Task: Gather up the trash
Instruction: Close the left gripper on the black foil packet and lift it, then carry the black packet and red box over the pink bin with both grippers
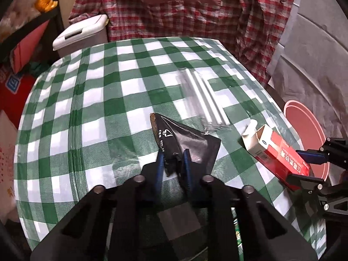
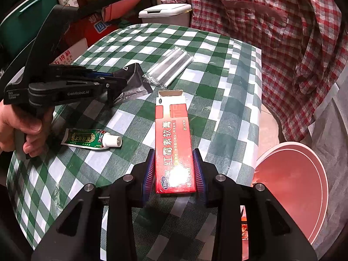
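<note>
Centrally, the left gripper [image 1: 173, 159] pinches a crumpled black wrapper [image 1: 184, 143] on the green-checked tablecloth [image 1: 97, 108]. The right gripper [image 2: 174, 169] has both pads against the sides of a red ointment box [image 2: 174, 139], its far flap open. Beside these lie a clear packet of straws [image 2: 171, 67] and a small tube [image 2: 91, 141]; a pink bin [image 2: 293, 184] stands past the table edge.

pink bin [image 2: 300, 187] cut by edge
</note>
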A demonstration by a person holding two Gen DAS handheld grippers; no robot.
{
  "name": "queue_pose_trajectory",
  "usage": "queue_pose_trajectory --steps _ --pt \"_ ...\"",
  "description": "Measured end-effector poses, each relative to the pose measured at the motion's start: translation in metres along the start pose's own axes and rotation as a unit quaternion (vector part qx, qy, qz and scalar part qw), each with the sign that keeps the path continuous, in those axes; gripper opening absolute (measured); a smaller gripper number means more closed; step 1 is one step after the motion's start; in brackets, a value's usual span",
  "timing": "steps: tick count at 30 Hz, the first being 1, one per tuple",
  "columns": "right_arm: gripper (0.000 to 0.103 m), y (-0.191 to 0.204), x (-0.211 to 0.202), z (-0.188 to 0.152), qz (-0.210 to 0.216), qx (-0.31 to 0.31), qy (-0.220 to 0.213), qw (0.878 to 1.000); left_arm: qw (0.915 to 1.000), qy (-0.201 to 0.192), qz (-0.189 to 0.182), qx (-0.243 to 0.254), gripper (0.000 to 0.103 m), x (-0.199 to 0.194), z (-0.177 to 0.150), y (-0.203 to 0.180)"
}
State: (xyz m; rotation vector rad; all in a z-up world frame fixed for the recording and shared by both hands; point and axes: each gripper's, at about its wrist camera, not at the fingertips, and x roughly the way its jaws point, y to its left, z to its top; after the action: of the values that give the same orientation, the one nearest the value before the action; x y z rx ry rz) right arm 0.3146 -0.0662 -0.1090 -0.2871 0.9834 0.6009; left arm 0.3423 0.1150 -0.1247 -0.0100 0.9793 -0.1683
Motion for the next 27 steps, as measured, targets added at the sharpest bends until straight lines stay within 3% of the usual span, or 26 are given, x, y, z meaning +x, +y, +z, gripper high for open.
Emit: queue_pose_trajectory --steps 16,27 --pt "0.035 0.012 -0.040 0.008 -0.004 0.008 -0.043 0.999 0.9979 -0.049 0.035 -0.022 0.014 -0.060 -0.002 -0.005" --pt "0.035 0.022 -0.111 0.007 -0.014 0.025 -0.111 0.993 0.9893 -0.128 0.049 -0.049 0.014 -0.148 -0.005 -0.028"
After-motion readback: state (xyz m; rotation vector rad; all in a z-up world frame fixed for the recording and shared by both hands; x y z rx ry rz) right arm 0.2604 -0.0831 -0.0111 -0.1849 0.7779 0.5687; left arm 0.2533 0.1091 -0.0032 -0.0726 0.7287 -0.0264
